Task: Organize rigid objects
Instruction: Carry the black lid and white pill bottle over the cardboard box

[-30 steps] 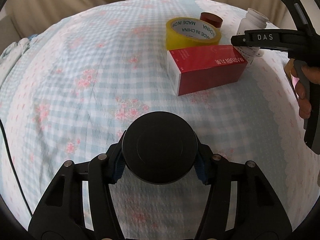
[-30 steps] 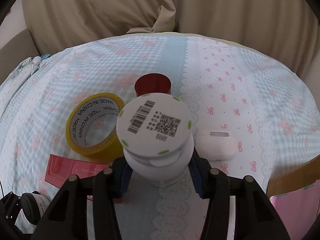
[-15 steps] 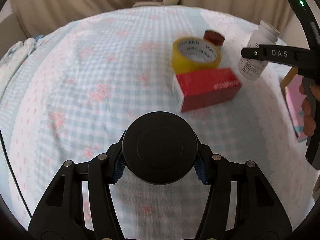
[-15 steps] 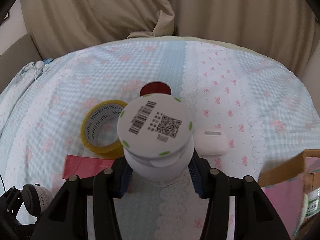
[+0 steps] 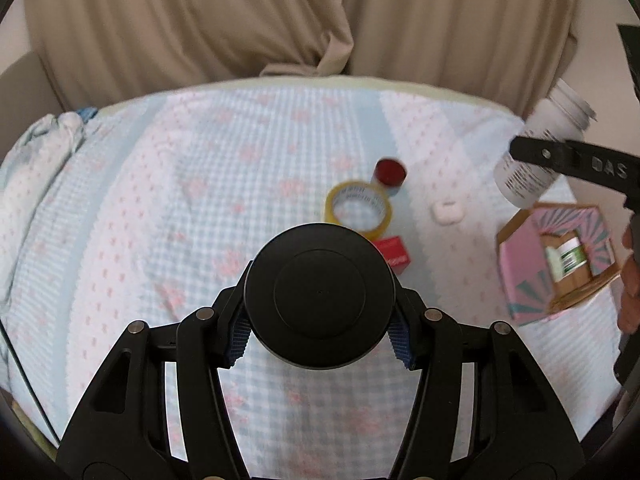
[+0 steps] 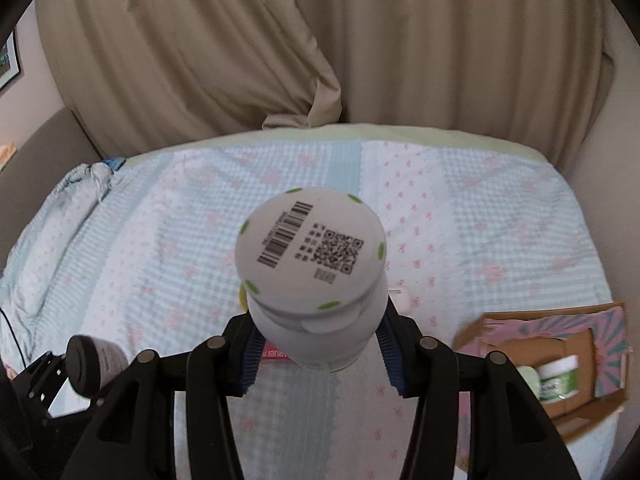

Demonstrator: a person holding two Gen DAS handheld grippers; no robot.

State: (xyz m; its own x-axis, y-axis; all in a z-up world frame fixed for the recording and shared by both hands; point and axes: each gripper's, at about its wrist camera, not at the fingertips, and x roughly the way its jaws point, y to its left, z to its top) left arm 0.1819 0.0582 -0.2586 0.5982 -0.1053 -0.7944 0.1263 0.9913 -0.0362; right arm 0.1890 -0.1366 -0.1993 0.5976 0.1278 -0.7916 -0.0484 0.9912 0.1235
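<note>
Black-lidded jar (image 5: 319, 296) clamped in left fingers (image 5: 240, 330); white bottle (image 6: 316, 280) in right fingers (image 6: 390, 354).

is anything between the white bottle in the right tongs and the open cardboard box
Nothing visible. The white bottle hangs in the right tongs above the bedspread; the box sits lower right, its opening uncovered, one green-labelled jar inside.

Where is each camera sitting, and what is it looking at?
Left wrist: rides the left gripper, looks along its fingers at its black-lidded jar above the bed; a hand shows far right.
Right wrist: rides the right gripper, looks past its white bottle toward the curtain.
Both see the bed, the cardboard box and each other's load.
</note>
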